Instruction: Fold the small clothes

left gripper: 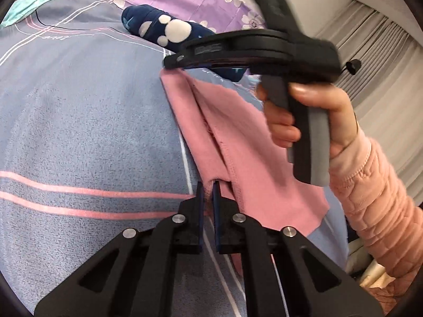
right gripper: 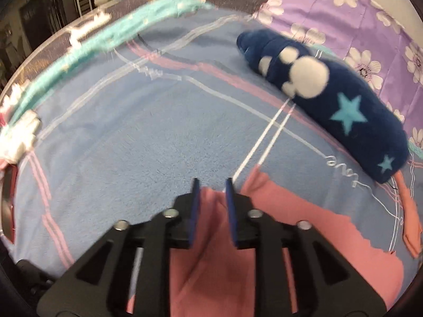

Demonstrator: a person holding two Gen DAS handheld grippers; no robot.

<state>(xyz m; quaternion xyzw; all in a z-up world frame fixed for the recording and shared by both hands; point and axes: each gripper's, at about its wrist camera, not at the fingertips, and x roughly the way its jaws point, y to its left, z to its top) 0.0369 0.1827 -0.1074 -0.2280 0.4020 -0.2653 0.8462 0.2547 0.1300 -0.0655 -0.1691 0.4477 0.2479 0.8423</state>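
Observation:
A small pink garment (left gripper: 238, 137) lies on the blue-grey bedspread (left gripper: 79, 119), creased lengthwise. My left gripper (left gripper: 208, 185) is shut on its near edge, with pink cloth pinched between the blue pads. The right gripper (left gripper: 171, 62), held by a hand (left gripper: 317, 111) in a pink padded sleeve, hovers at the garment's far corner. In the right wrist view, the right gripper (right gripper: 211, 182) has its jaws apart over the pink garment (right gripper: 317, 237). A raised fold of cloth sits in the gap and the pads are not pressing on it.
A rolled navy fleece item (right gripper: 330, 97) with white mouse shapes and teal stars lies just beyond the garment, also seen as the navy roll (left gripper: 169, 30). Purple floral fabric (right gripper: 357, 13) lies behind it. A teal band (right gripper: 105, 37) edges the bedspread (right gripper: 132, 145). A grey curtain (left gripper: 370, 52) hangs at right.

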